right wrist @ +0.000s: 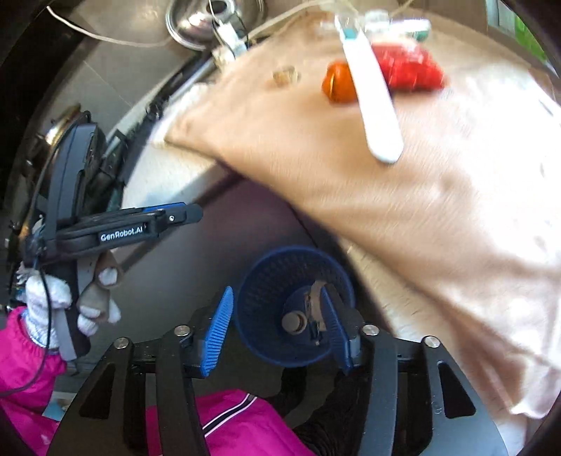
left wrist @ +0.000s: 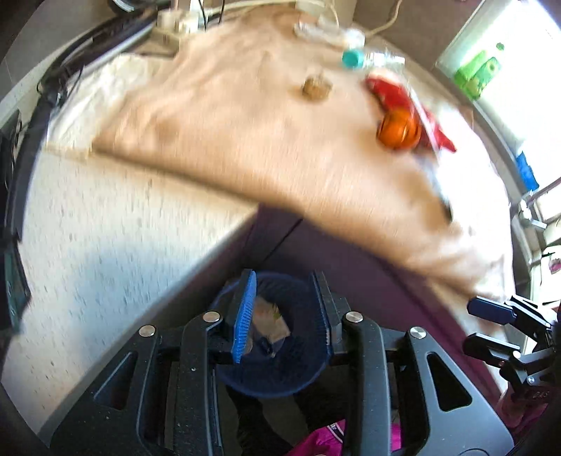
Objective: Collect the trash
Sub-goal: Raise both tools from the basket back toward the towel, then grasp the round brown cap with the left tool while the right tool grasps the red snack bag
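A blue mesh bin (left wrist: 280,364) stands on the floor below the table edge, with paper scraps (left wrist: 270,324) in it; it also shows in the right wrist view (right wrist: 277,315). My left gripper (left wrist: 284,312) is open and empty above the bin. My right gripper (right wrist: 280,326) is open and empty over the bin too. On the beige cloth (left wrist: 245,133) lie an orange ball (left wrist: 398,129), a red wrapper (left wrist: 392,93), a small brown crumpled scrap (left wrist: 315,89) and a clear bottle with a teal cap (left wrist: 352,59). A white strip (right wrist: 373,105) lies by the orange ball (right wrist: 338,82).
A white speckled table top (left wrist: 105,245) lies left of the cloth. Cables and a power strip (left wrist: 175,21) sit at the far edge. A steel pot lid (right wrist: 210,17) is on the floor beyond. The person's pink clothing (right wrist: 228,421) is below the grippers.
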`<state>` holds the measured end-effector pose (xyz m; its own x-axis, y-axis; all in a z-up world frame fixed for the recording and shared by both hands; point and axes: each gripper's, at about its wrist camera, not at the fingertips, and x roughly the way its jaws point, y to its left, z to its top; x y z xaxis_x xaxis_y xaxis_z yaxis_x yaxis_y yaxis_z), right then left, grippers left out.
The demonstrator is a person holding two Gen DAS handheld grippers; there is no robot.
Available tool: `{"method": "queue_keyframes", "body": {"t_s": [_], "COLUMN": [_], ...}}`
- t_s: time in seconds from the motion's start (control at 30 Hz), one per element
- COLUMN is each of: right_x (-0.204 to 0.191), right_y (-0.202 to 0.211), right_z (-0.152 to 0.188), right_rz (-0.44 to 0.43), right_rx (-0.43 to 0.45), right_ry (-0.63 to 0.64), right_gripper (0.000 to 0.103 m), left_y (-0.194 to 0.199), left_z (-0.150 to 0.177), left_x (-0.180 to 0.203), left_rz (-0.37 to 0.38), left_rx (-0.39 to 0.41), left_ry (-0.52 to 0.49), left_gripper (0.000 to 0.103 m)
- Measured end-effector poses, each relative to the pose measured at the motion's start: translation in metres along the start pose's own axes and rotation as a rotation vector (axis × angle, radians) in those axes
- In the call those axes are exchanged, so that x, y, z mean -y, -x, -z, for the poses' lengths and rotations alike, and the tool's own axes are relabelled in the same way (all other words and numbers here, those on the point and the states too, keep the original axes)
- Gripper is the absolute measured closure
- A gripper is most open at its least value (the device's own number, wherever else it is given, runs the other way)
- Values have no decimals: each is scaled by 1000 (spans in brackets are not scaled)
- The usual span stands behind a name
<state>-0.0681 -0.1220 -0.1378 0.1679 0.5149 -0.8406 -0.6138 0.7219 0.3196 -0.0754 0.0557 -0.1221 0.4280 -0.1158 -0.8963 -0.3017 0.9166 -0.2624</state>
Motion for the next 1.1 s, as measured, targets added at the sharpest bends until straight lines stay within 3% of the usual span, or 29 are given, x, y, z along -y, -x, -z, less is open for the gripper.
{"method": "queue_keyframes", "body": {"t_s": [0.13, 0.27, 0.53, 1.1], "right_x": [13, 27, 68, 147], "right_y": [25, 39, 52, 17], "right_z": [-18, -36, -82, -160], "right_rz": [5, 28, 57, 4], "right_rx": [58, 103, 151, 80], "right_ry": [-6, -14, -45, -138], "right_gripper": [44, 36, 35, 35], "left_y": [10, 5, -12, -58], "left_z": [-27, -47, -84, -144], "left_x": [4, 9, 16, 32], "left_rz": [17, 20, 17, -37], "left_rx": [45, 78, 102, 87], "left_ry": [10, 19, 41, 32], "left_gripper": [56, 55, 55, 55]}}
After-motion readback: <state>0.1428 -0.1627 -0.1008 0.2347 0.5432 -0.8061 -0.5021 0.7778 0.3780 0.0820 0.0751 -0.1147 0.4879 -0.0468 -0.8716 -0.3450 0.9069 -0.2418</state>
